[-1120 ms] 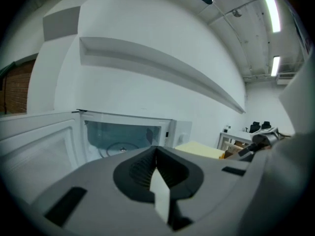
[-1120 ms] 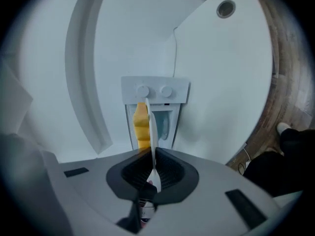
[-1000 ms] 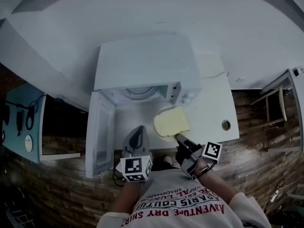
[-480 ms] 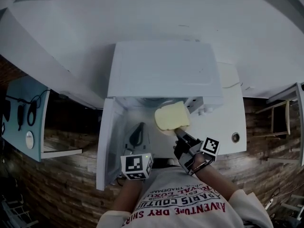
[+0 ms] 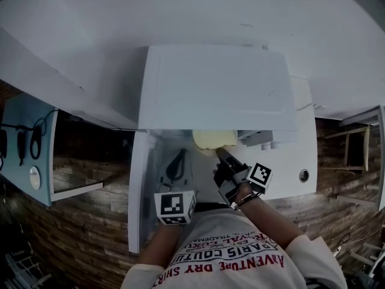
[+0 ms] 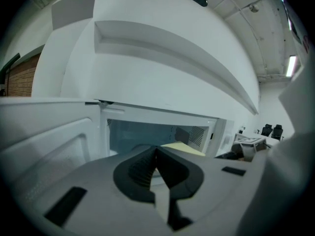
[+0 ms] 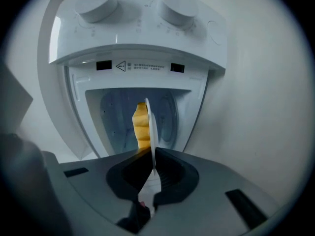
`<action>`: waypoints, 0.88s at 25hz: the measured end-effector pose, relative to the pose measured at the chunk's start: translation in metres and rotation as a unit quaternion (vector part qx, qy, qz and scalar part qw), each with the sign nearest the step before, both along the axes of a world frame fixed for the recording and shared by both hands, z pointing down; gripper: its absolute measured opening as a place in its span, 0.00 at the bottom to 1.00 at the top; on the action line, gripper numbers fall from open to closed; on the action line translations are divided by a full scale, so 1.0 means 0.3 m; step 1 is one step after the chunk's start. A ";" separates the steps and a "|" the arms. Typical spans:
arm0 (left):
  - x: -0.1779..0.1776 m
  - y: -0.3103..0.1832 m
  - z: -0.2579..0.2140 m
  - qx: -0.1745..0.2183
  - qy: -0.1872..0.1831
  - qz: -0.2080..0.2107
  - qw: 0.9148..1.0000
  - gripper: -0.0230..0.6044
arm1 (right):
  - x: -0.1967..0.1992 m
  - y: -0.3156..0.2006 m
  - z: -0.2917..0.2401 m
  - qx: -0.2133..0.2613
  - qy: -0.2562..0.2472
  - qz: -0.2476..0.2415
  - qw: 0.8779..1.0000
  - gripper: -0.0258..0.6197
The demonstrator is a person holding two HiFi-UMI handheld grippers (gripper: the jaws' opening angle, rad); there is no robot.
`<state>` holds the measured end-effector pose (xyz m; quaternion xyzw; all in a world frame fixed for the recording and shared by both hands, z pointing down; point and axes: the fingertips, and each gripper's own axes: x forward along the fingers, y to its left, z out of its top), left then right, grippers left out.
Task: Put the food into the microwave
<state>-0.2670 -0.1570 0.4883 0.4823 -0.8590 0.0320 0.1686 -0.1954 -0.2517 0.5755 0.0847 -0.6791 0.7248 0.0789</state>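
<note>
Right, my right claw (image 5: pixel 220 154) is clenched on the rim of the plate (image 7: pixel 152 127). In the right gripper view the plate runs edge-on between the two pads, which press on it from both sides. The food (image 5: pixel 212 139), a pale yellow block, sits on the plate beyond the jaws. From the head view it is at the mouth of the microwave (image 5: pixel 216 86), its far part hidden under the front edge of the oven's top and only its near part showing. The right gripper view looks straight into the open cavity (image 7: pixel 138 117), with the two knobs (image 7: pixel 96 4) of the panel at that picture's top.

My left claw (image 5: pixel 179 155) is closed with nothing in it. Its own view shows the ribbed pads meeting in one line. It hangs in front of the opening on the left, beside the door (image 5: pixel 138 191), which stands swung wide open toward me. In that same view the yellow food (image 6: pixel 179 148) shows just past the jaw tips, inside the frame of the opening. The two claws are near each other but apart.
</note>
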 end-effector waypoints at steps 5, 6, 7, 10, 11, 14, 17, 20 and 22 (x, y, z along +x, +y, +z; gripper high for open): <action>-0.026 -0.002 0.030 -0.001 0.009 0.003 1.000 0.05 | -0.075 -0.017 0.042 0.004 -0.004 0.010 1.000 0.08; -0.031 -0.002 0.033 -0.001 0.010 0.003 1.000 0.05 | -0.090 -0.020 0.050 0.006 -0.003 0.011 1.000 0.08; -0.035 -0.002 0.036 -0.001 0.012 0.003 1.000 0.05 | -0.103 -0.024 0.058 0.008 -0.001 0.011 1.000 0.08; -0.039 0.001 0.047 -0.003 0.015 0.002 1.000 0.05 | -0.140 -0.034 0.084 0.009 0.007 0.017 1.000 0.08; -0.038 0.003 0.051 -0.004 0.017 0.001 1.000 0.05 | -0.152 -0.039 0.092 0.010 0.009 0.019 1.000 0.08; -0.037 0.009 0.059 -0.005 0.021 0.000 1.000 0.05 | -0.191 -0.053 0.102 0.006 0.006 0.027 1.000 0.08; -0.044 0.017 0.062 -0.007 0.021 -0.001 1.000 0.05 | -0.223 -0.062 0.104 0.007 0.007 0.031 0.999 0.08; -0.062 0.024 0.055 -0.009 0.017 -0.004 1.000 0.05 | -0.252 -0.067 0.102 0.006 0.005 0.035 0.999 0.08; -0.071 0.027 0.044 -0.008 0.013 -0.004 1.000 0.05 | -0.268 -0.070 0.102 0.004 0.005 0.041 0.999 0.08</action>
